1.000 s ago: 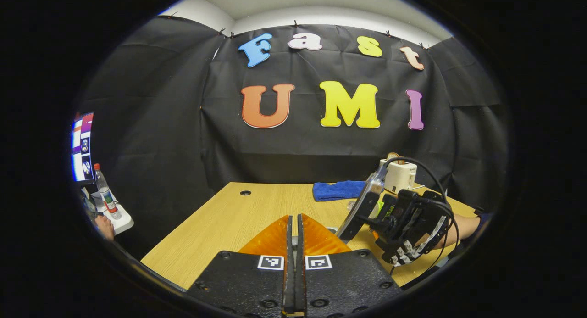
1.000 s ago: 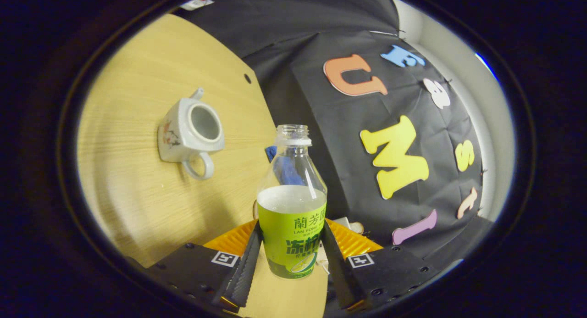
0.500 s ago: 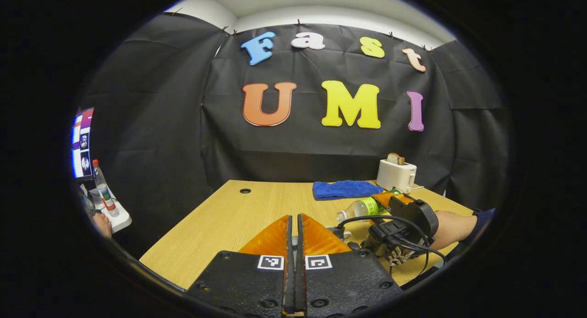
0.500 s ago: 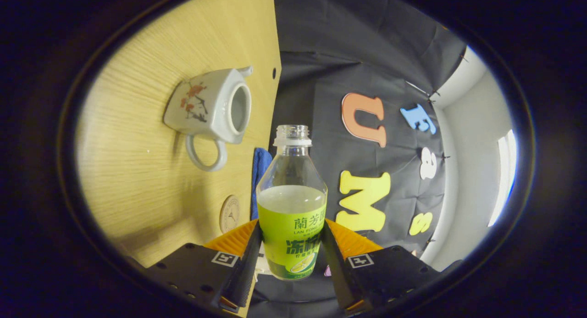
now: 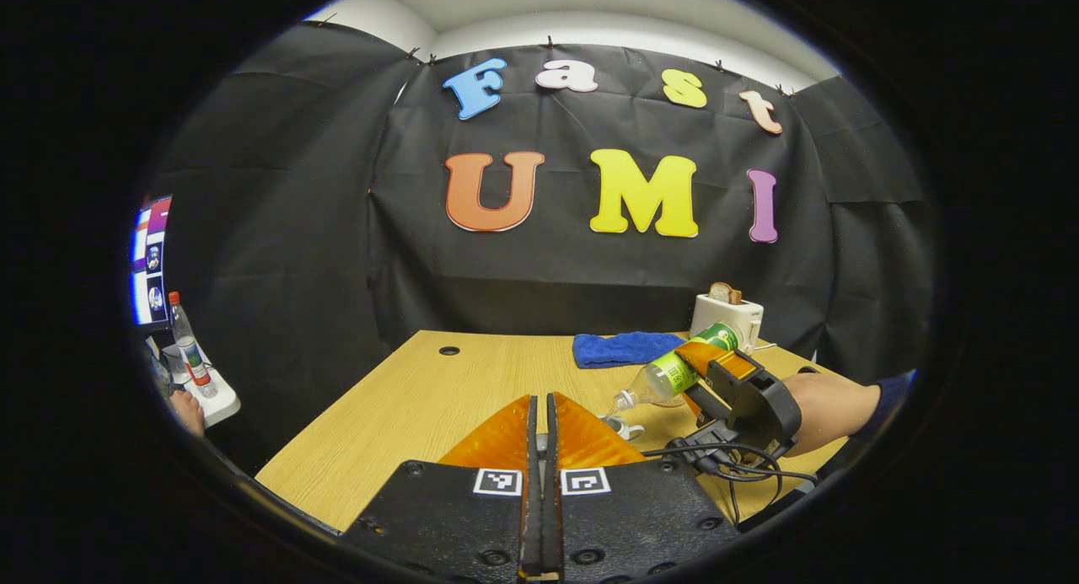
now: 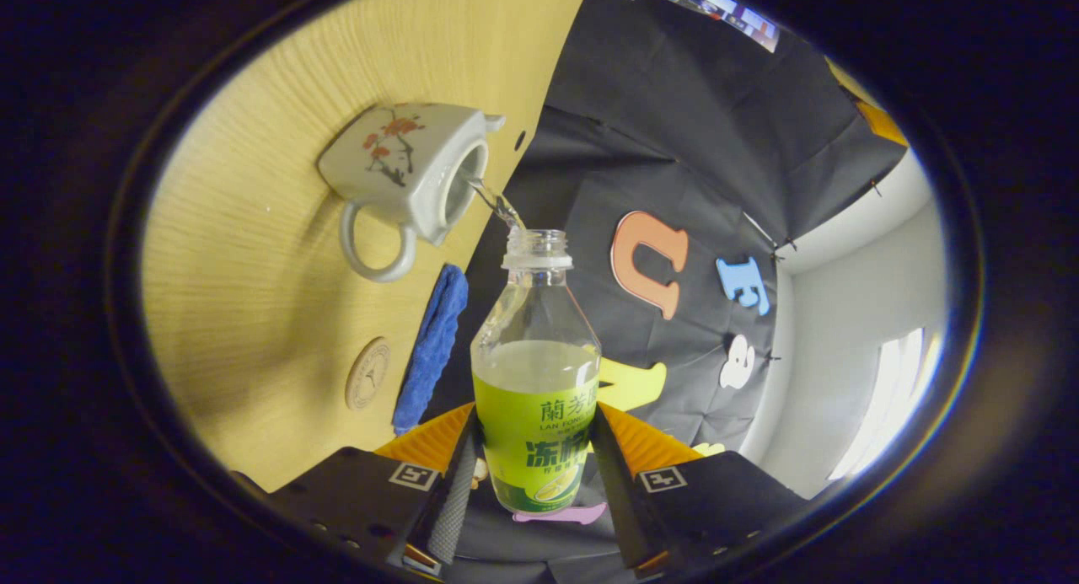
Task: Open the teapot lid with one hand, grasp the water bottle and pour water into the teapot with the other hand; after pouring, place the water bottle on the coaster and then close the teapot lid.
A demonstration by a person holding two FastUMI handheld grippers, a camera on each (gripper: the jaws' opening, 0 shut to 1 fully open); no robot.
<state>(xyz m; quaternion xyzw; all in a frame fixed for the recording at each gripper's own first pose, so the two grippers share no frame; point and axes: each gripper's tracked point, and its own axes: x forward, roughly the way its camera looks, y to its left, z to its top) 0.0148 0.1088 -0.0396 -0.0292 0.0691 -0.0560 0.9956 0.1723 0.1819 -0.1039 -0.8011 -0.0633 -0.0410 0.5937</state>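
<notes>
In the right gripper view my right gripper point(image 6: 535, 415) is shut on a clear water bottle point(image 6: 535, 373) with a green label and no cap. The bottle is tipped, and a thin stream of water point(image 6: 497, 205) runs from its mouth into the open white teapot point(image 6: 396, 163). The round coaster point(image 6: 367, 373) lies bare beside the teapot. In the left gripper view my left gripper point(image 5: 540, 424) is shut, with a pale sliver of the teapot lid pinched between its fingers. To its right the right gripper point(image 5: 687, 367) tilts the bottle point(image 5: 666, 375) over the teapot's white edge point(image 5: 624, 428).
A blue cloth point(image 5: 622, 348) and a white toaster point(image 5: 727, 318) sit at the back of the wooden table point(image 5: 421, 399). A hand point(image 5: 822, 407) holds the right gripper. Off the table's left side are a screen point(image 5: 152, 264) and another bottle point(image 5: 187, 348).
The right gripper has tipped the bottle further, bringing its mouth down over the teapot's opening, and water now streams out. The left gripper has stayed in place and shut.
</notes>
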